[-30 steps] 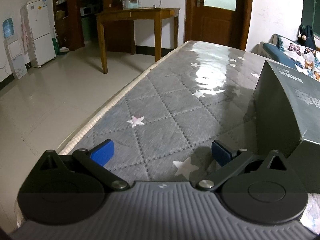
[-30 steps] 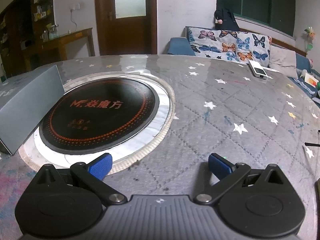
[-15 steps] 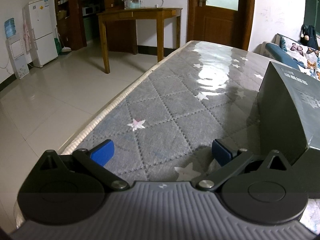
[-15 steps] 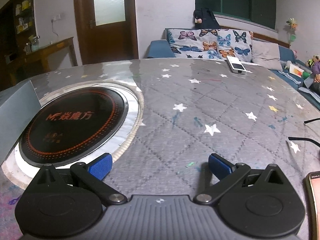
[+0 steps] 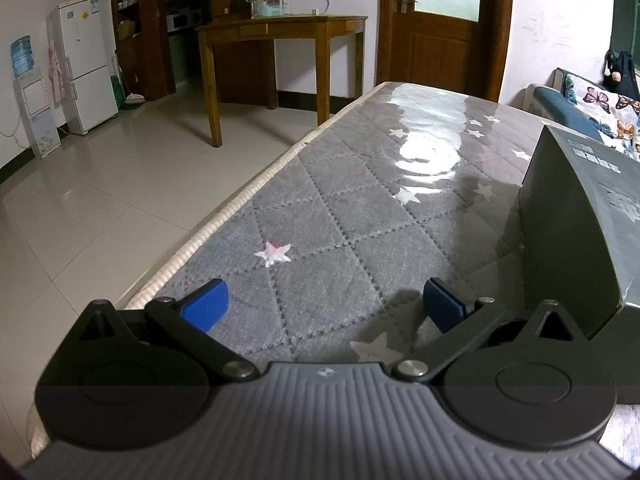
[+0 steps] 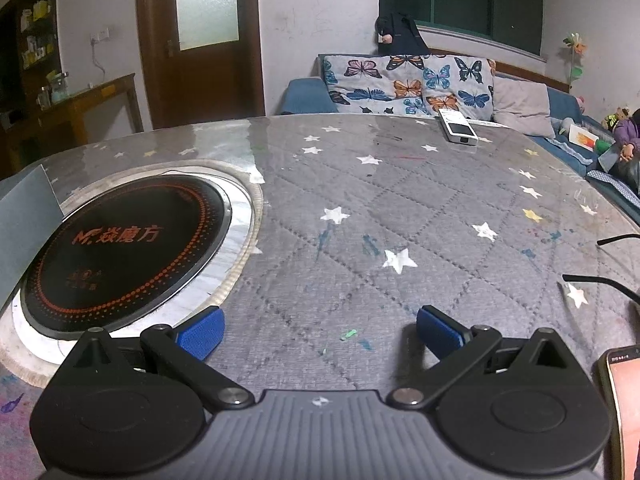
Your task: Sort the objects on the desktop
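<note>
The left gripper (image 5: 324, 306) hangs low over the grey star-quilted table cover (image 5: 344, 216), its blue-padded fingers (image 5: 204, 304) spread wide with nothing between them. Just to its right stands a dark grey box (image 5: 580, 224), close beside the right finger; whether they touch cannot be told. Only this view shows the table's pale edge to the gripper's left, the tiled floor (image 5: 100, 200), a wooden side table (image 5: 280, 28) and a white fridge (image 5: 86, 64) far ahead-left.

The right gripper (image 6: 318, 330) is likewise spread and empty above the same cover. Ahead and to its left lies a round black induction cooktop (image 6: 124, 248) set in a pale ring, and the grey box shows only as a sliver at the far left edge. This view alone shows a white handheld device (image 6: 458, 130) far ahead-right near the table's far rim, a phone (image 6: 622, 400) with a lit screen just right of the gripper body, and thin black cables (image 6: 600, 280) to the right. A butterfly-print cushion (image 6: 400, 84) lies on the sofa beyond the table.
</note>
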### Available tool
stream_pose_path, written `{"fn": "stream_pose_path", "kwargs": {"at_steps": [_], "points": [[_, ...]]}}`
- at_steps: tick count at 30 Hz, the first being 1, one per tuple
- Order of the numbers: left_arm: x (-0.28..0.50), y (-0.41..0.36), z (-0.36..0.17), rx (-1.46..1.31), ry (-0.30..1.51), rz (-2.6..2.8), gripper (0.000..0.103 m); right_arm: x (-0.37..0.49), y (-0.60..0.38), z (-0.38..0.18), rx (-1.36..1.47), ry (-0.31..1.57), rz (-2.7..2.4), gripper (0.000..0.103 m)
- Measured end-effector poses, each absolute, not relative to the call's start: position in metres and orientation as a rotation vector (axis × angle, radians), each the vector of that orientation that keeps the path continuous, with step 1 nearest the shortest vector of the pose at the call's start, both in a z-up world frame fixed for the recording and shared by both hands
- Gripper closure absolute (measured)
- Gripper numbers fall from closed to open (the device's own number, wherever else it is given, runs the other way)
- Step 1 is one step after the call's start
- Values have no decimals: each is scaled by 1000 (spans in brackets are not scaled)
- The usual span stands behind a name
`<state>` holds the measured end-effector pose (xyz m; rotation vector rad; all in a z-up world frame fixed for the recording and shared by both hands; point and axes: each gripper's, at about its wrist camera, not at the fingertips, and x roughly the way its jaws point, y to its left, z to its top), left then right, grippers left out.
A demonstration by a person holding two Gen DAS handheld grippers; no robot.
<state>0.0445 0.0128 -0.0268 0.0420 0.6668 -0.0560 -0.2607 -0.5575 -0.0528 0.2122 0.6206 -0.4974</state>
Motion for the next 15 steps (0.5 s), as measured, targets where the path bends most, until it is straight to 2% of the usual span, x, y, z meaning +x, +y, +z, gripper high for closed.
{"fn": "stream_pose_path", "kwargs": {"at_steps": [15], "points": [[44,16,-25,41,668,-55,0,-258,-560,-53,212,625,-520,0]]}}
